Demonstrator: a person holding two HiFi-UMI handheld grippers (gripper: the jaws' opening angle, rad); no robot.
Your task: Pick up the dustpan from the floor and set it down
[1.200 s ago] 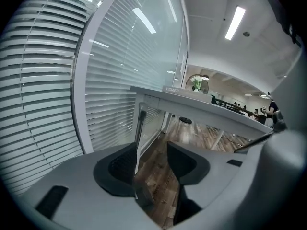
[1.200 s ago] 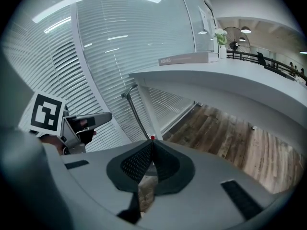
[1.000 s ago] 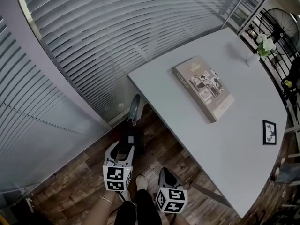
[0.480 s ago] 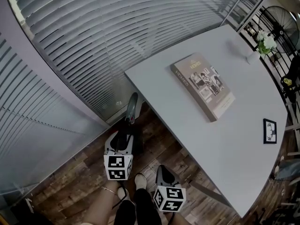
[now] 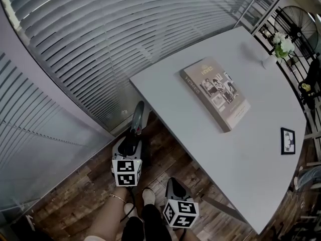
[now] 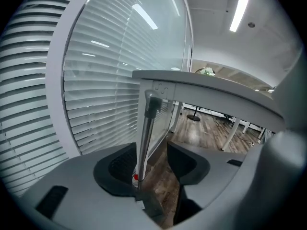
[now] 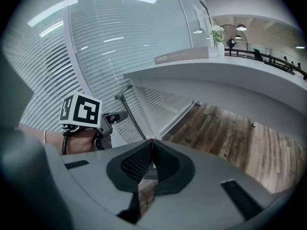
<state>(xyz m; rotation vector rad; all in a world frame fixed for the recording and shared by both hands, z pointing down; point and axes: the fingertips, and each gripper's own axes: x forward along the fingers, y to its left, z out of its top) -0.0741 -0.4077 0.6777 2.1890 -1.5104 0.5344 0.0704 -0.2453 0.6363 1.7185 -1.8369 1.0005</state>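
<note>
Just beside the corner of the white tabletop [image 5: 251,149], the grey long-handled dustpan [image 5: 137,115] stood upright on the dark wood floor [image 5: 170,159], at 12 o'clock from the left gripper [image 6: 152,152]. That gripper had crept forward around the pole. Its fingers were still wide, the left one touching the pole, so the lift likely awaited a squeeze. The right gripper [image 7: 151,142], at 5 o'clock, had its fingers pressed together on nothing.
</note>
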